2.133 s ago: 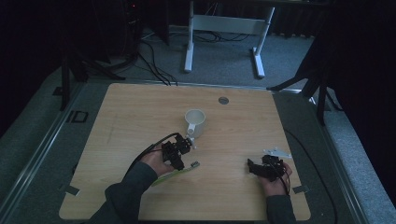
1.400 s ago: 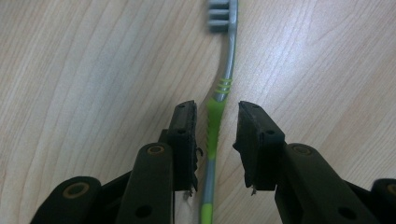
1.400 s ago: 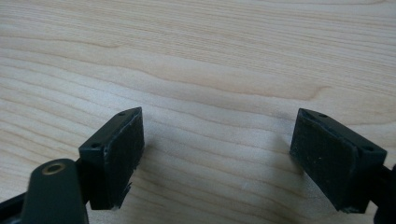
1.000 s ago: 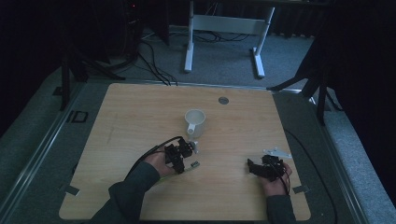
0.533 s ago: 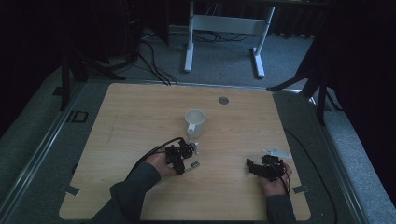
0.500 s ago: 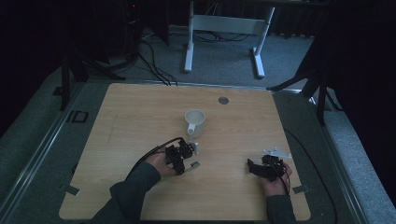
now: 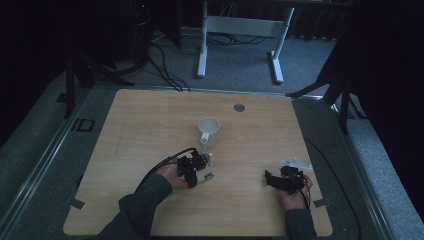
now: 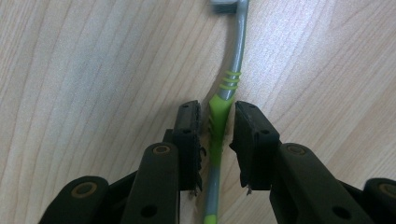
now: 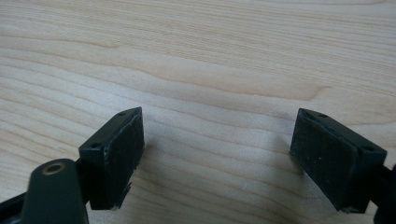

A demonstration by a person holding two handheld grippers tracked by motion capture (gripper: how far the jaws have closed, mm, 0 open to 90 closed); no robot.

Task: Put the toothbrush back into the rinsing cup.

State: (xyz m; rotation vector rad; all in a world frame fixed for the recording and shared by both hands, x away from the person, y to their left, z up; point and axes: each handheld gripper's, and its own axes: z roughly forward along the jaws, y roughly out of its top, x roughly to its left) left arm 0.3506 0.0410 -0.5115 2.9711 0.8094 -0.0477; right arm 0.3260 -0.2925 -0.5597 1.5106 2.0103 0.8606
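A green and grey toothbrush (image 8: 225, 84) lies flat on the wooden table (image 7: 150, 120), its head (image 7: 209, 176) pointing right in the high view. My left gripper (image 8: 217, 112) straddles the green grip of the handle. Its jaws have just been closing, a thin gap still shows at each pad, and the brush rests on the wood. In the high view the left gripper (image 7: 192, 167) sits just in front of a white mug (image 7: 208, 129). My right gripper (image 9: 217, 135) stands wide open over bare wood at the table's near right (image 7: 272, 179).
A round grommet (image 7: 239, 107) is set into the table near its far edge. The mug's handle points toward the left hand. Beyond the table stand a white desk frame (image 7: 240, 25) and cables on grey carpet. Tape marks the near corners.
The left hand shifted slightly toward the near edge two seconds ago and has held still since. The right hand and mug have not moved.
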